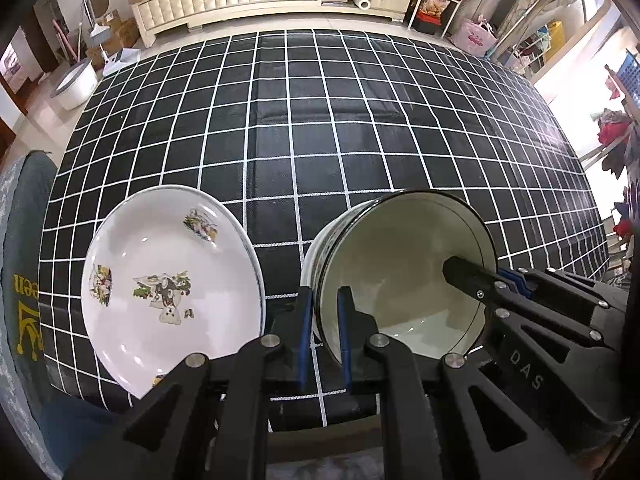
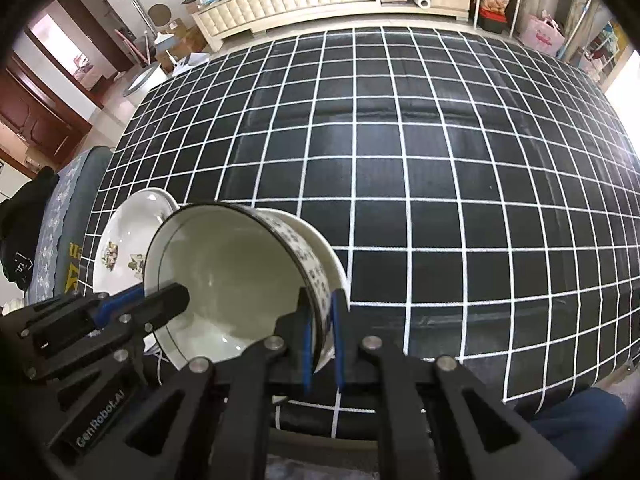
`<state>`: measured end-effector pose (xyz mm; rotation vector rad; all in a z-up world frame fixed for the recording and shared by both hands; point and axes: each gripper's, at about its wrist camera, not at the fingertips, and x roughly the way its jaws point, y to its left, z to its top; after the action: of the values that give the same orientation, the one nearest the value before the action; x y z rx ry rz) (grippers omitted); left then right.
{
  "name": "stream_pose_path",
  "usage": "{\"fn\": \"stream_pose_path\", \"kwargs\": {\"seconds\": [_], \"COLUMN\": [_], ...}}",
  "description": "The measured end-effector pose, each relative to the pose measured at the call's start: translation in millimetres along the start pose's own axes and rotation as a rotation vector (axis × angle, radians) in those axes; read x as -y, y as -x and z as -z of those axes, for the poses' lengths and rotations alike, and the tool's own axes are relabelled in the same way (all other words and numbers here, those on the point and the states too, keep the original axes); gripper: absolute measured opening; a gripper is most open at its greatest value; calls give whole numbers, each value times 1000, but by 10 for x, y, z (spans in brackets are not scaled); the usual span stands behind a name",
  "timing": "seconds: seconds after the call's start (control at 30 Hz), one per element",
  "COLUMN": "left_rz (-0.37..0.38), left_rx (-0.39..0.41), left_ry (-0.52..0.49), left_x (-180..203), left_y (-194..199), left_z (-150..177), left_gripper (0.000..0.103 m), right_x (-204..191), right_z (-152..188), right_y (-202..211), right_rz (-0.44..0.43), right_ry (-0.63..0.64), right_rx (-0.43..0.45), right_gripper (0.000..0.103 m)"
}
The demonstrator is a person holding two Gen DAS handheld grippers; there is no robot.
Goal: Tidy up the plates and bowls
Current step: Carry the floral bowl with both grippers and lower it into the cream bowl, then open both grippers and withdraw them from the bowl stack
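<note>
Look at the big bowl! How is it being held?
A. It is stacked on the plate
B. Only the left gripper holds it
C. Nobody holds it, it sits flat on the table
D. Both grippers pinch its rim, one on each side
D: the left gripper and the right gripper each clamp opposite sides of the tilted bowl, beside the plate.

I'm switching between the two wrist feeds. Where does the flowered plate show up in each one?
Left wrist: plate at lower left, left of the tilted bowl.
Right wrist: plate at left of centre, mostly hidden behind the bowl.
Shared landmark: the bowl, gripped at its rim from both sides, on the black checked tablecloth.
</note>
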<state>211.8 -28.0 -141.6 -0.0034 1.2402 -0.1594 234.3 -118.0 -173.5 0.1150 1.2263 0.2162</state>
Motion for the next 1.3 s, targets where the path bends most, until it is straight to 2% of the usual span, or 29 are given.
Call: {"fn": "stream_pose_path", "kwargs": {"seconds": [0.13,0.23,0.43,0.47,0.5,0.57,0.6,0.63,0.8,1.1,1.3], "left_rz": [-19,-1,-11,-5,-3,0,-8,-17,-48,-1,97], "left_rx": [-3,-6,9,18,24,53,69,81,150,289,273], "left_ry": [-7,0,-27,-32,-38,-57,-65,-75,-130,-202,-177], "left_x": [2,-33,-16,-12,4,28,38,51,109,177,64], "left_y": [-47,-47,-34,-20,2,69,110,145,342,760,807], "left_z": [-5,-10,5,12,16,36,41,43,55,135,143], "left_gripper": [11,11,11,12,18,25,28,29,40,69,76], "right_x": [-63,-61,-15,3,12,7,11,20,91,137,121], "right_z": [-15,-18,-10,1,12,31,38,47,55,114,182], "right_y": [-19,-20,0,5,12,50,79,117,312,753,789], "right_rz": [23,27,-4,-16,-26,-8,8,17,9,21,29], "right_ry": [27,45,30,21,16,18,21,22,5,30,43], "right_rx": [0,-2,6,11,17,35,49,70,122,226,234], "right_gripper": [12,13,15,15,17,34,54,66,69,82,86]}}
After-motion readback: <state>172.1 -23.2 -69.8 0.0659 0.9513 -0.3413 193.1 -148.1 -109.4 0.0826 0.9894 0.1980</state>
